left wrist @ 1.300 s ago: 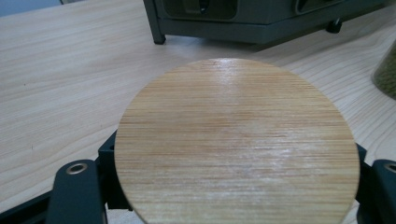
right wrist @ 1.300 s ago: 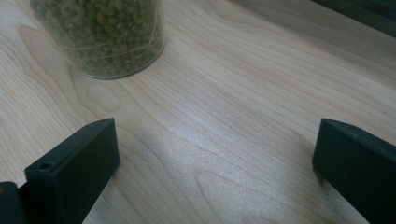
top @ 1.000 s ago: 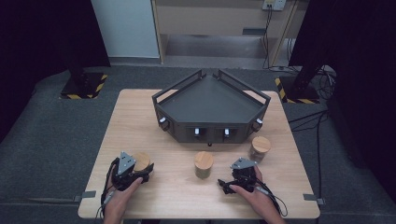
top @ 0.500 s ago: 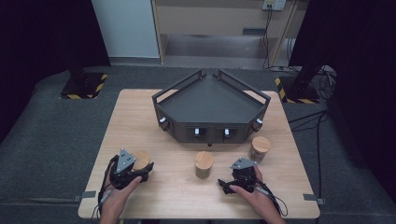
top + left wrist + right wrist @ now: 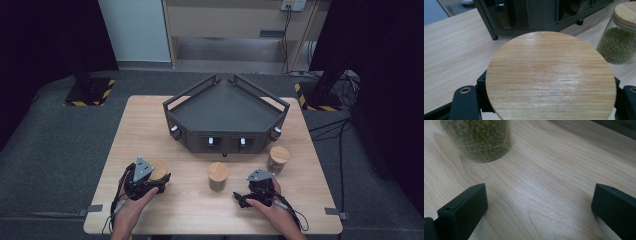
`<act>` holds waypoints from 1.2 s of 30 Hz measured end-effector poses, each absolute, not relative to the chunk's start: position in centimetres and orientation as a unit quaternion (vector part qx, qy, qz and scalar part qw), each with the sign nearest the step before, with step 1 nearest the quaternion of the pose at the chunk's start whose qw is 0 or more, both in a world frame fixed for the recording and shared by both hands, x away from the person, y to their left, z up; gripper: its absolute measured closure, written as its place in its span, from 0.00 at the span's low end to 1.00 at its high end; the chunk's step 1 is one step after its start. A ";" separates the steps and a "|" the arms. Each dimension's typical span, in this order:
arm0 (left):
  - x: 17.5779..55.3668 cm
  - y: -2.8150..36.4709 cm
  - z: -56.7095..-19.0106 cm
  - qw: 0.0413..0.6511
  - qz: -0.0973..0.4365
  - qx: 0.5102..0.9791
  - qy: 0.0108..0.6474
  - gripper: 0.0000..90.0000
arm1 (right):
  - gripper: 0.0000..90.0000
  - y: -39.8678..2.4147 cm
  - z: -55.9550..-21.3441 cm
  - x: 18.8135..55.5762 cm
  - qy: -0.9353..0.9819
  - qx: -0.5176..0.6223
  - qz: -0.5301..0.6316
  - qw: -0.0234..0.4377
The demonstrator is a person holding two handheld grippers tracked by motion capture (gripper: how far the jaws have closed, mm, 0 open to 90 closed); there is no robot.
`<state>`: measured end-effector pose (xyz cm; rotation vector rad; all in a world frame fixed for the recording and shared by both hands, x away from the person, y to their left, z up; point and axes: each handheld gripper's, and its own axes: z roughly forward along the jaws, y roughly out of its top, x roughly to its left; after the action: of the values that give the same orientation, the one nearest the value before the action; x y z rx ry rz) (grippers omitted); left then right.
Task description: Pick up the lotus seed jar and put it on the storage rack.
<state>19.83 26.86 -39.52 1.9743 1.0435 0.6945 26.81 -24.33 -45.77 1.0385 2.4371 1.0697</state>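
In the high view a person's hands come in from the bottom edge, each on a gripper resting low over the wooden desk. The left gripper has its fingers around a jar with a bamboo lid at the desk's near left; the right gripper sits just right of a second jar at the middle, and a third jar stands farther right, near the front of the dark angular tray. In the left gripper view the round bamboo lid covers most of the frame, with the black fingers pinching the jar from both sides below it; the second jar, full of green beans, stands off to the right and the tray's front lies beyond. In the right gripper view the fingers are spread wide with bare desk between them, and the bean jar's glass base stands ahead and to the left, clear of them. The step in hand looks like the pick-up of the left jar, grip made. Next, I judge, it must be lifted upright and carried toward the tray, keeping the lid level and clearing the tray's raised rail.
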 end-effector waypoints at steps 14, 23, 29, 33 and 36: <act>20.3 26.4 -37.5 0.412 0.270 0.777 0.392 0.27 | 0.01 -24.3 -45.8 26.8 0.845 0.360 0.370 0.142; 21.7 25.9 -36.5 0.410 0.265 0.786 0.379 0.27 | 0.01 -24.3 -45.8 26.8 0.845 0.359 0.371 0.142; 22.3 25.4 -36.3 0.409 0.262 0.789 0.376 0.27 | 0.01 -24.3 -45.8 26.8 0.845 0.360 0.371 0.141; 22.7 25.1 -36.0 0.409 0.261 0.791 0.372 0.27 | 0.01 -24.3 -45.8 26.8 0.845 0.360 0.371 0.141; 23.0 25.0 -35.7 0.414 0.259 0.791 0.367 0.27 | 0.01 -24.3 -45.8 26.9 0.845 0.359 0.371 0.141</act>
<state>23.03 25.02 -35.73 1.9887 0.9220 0.6515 26.85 -24.35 -45.76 1.0379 2.4388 1.0705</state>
